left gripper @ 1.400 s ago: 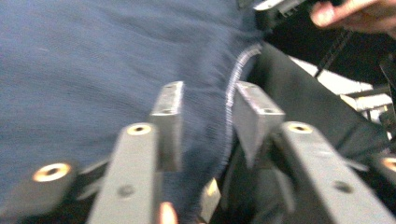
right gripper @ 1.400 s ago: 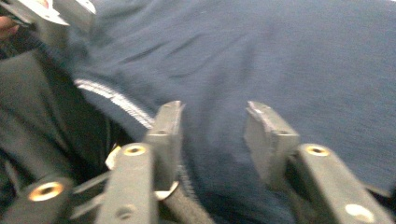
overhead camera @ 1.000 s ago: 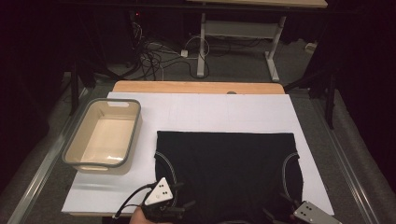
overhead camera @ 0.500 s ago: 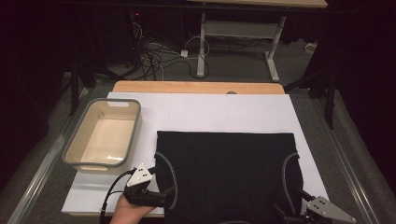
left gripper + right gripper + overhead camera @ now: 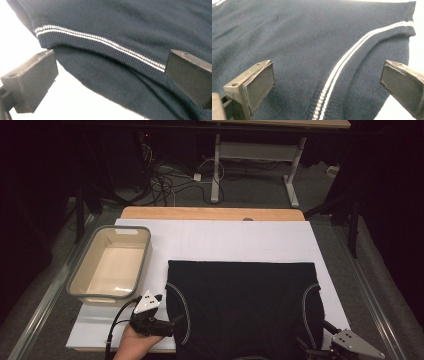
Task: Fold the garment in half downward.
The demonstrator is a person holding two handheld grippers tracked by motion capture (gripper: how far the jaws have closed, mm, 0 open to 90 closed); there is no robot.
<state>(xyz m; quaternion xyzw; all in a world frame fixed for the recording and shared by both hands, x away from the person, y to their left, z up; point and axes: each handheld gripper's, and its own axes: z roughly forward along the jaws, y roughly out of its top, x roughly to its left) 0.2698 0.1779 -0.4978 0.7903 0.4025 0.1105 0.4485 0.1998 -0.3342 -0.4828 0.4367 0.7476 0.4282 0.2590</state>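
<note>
Dark knit garment (image 5: 242, 307) lies flat on the white table cover (image 5: 240, 242). Left gripper (image 5: 172, 320) at its left striped edge and right gripper (image 5: 312, 347) at its right edge have just opened wide, cloth between unpressed.

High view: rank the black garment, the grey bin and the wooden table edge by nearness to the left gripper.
From the left gripper:
1. Black garment, just to its right, with the striped trim at the jaws.
2. Grey bin, up and to the left.
3. Wooden table edge, at the far side.
</note>
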